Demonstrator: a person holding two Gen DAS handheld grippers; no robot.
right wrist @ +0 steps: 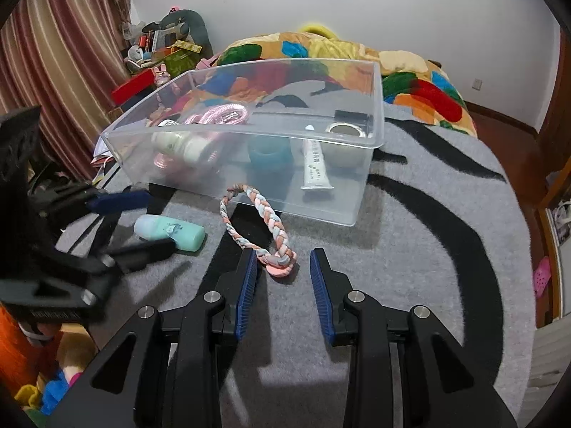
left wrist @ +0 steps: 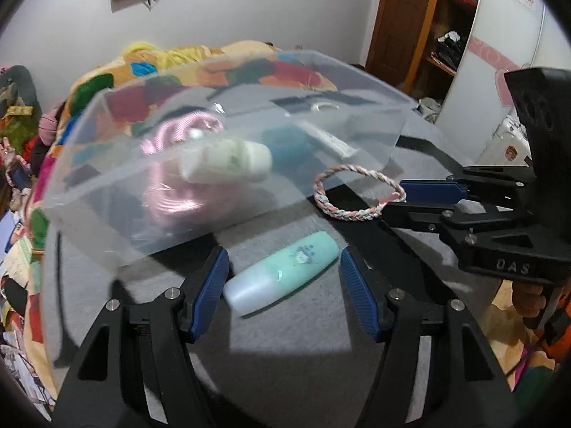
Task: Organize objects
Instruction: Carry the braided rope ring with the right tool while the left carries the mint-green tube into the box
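Observation:
A clear plastic bin (right wrist: 378,107) stands on a grey and black rug (right wrist: 410,249); it also shows in the left wrist view (left wrist: 89,164). It holds a white bottle (left wrist: 228,162), a pink coiled cord (right wrist: 221,116), a teal ring (right wrist: 269,151), a white tube (right wrist: 314,164) and a tape roll (right wrist: 344,130). A mint green bottle (left wrist: 282,273) lies on the rug between the open fingers of my left gripper (left wrist: 283,267). A braided pastel loop (right wrist: 267,224) lies in front of the bin, its near end between the tips of my open right gripper (right wrist: 283,260).
A colourful patchwork blanket (right wrist: 410,71) lies behind the bin. Clutter and a striped curtain (right wrist: 53,71) stand at the left. A wooden wardrobe (left wrist: 428,28) is at the back right. Toys lie at the rug's near left edge (right wrist: 53,385).

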